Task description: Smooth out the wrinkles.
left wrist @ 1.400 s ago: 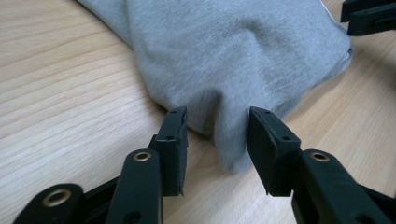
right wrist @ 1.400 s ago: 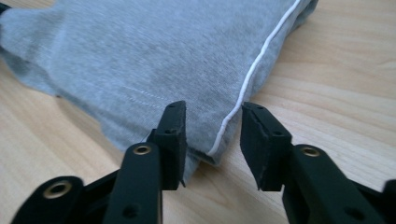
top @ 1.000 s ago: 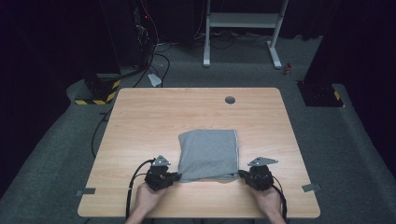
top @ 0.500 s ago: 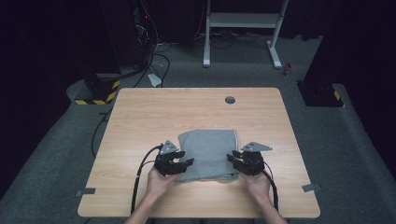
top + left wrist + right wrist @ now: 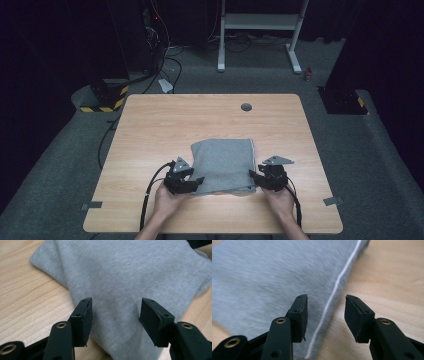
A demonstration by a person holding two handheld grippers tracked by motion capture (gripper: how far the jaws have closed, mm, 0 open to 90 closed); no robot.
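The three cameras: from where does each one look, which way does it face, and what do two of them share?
High view: above the person's side, looking forward and down on the wooden table; forearms, hands, left tool and right tool show.
Left gripper view: rides on the left tool, looking along its open jaws at the grey folded cloth.
Right gripper view: rides on the right tool, facing the cloth's white-stitched edge.
All views share the cloth and table.

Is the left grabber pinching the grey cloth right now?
Apart. In the left gripper view, the left gripper has its jaws spread wide above the grey cloth, which lies flat beneath them; the jaws have just been opening.
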